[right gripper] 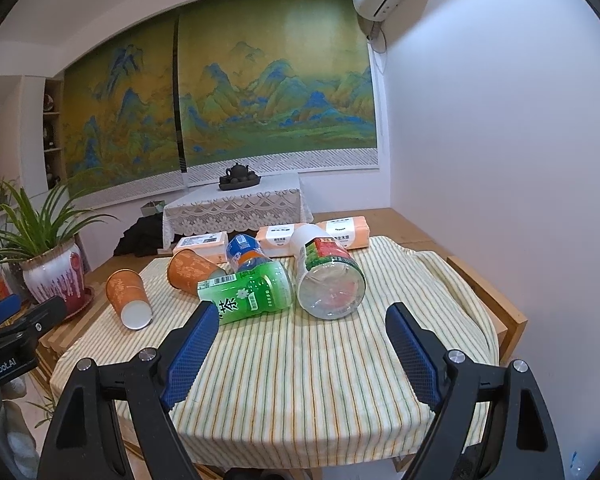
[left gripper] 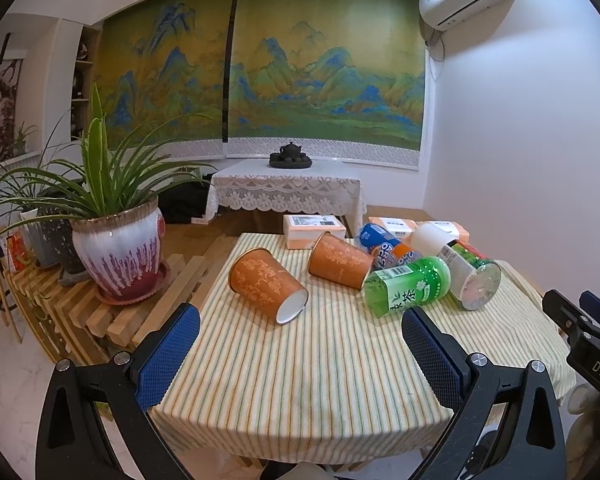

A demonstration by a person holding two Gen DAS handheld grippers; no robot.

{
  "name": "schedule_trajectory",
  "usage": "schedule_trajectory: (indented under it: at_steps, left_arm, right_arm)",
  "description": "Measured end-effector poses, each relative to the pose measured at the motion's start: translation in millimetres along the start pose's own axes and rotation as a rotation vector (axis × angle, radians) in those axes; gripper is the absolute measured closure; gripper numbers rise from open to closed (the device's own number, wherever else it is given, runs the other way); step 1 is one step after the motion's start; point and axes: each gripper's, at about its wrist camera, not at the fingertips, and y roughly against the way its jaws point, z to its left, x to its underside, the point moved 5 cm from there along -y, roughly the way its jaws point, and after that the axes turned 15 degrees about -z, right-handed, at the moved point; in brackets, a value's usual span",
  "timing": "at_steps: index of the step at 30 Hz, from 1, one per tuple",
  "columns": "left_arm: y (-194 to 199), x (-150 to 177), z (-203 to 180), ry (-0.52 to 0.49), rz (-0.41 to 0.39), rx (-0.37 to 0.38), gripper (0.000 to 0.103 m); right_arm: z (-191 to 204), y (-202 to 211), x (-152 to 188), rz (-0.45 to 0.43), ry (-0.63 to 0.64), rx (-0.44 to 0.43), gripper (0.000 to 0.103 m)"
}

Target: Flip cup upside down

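Note:
Two orange paper cups lie on their sides on the striped tablecloth [left gripper: 300, 380]. The nearer cup [left gripper: 264, 284] [right gripper: 126, 292] shows its white inside, mouth toward me. The farther cup [left gripper: 340, 258] [right gripper: 192, 270] rests against the bottles. My left gripper [left gripper: 301, 312] is open, hanging over the table's near part just short of the nearer cup, with nothing between its blue pads. My right gripper [right gripper: 303, 309] is open too, empty, in front of the bottles. Each gripper shows at the edge of the other's view.
A green tea bottle [left gripper: 408, 286] [right gripper: 252, 290], a clear bottle with a red and green label [left gripper: 472, 276] [right gripper: 328, 276] and a blue bottle [left gripper: 384, 240] lie beside the cups. Tissue packs [left gripper: 314, 232] sit at the table's far edge. A potted plant [left gripper: 120, 248] stands on a slatted rack at the left.

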Motion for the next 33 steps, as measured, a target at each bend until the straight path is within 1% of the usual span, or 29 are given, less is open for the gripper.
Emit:
schedule_trajectory:
  at_steps: [5, 9, 17, 18, 21, 28, 31, 33]
  left_arm:
    - [-6.0, 2.5, -5.1, -0.016, 0.025, 0.008, 0.001]
    - [-8.8, 4.8, -8.7, 0.025, 0.028, 0.026, 0.001]
    - [-17.9, 7.5, -20.0, 0.034, 0.021, 0.048, 0.001]
    - [-16.8, 7.3, -19.8, 0.066, 0.051, 0.053, 0.001]
    - [-20.1, 7.9, -21.5, 0.06, 0.048, 0.052, 0.001]
    - [-27.4, 9.4, -18.3, 0.065, 0.058, 0.041, 0.001]
    - [-31.9, 9.8, -13.7, 0.063, 0.062, 0.03, 0.001]
    - [-35.0, 10.6, -9.3, 0.064, 0.064, 0.022, 0.001]
  right_arm:
    - [-5.4, -1.3, 1.2, -0.004, -0.001, 0.017, 0.016]
    - [-11.1, -6.8, 0.2, -0.006, 0.0, 0.025, 0.01]
    - [-20.5, -27.8, 0.1, -0.008, 0.019, 0.057, 0.01]
    - [-22.0, -30.4, 0.2, -0.008, 0.019, 0.06, 0.01]
    - [-26.2, -41.0, 1.1, -0.008, 0.022, 0.072, 0.01]
    - [-34.8, -79.9, 4.0, 0.019, 0.023, 0.092, 0.01]
    - [-35.2, -100.3, 4.4, 0.047, 0.013, 0.078, 0.009]
    - [-33.9, -112.8, 5.4, 0.067, 0.001, 0.062, 0.007]
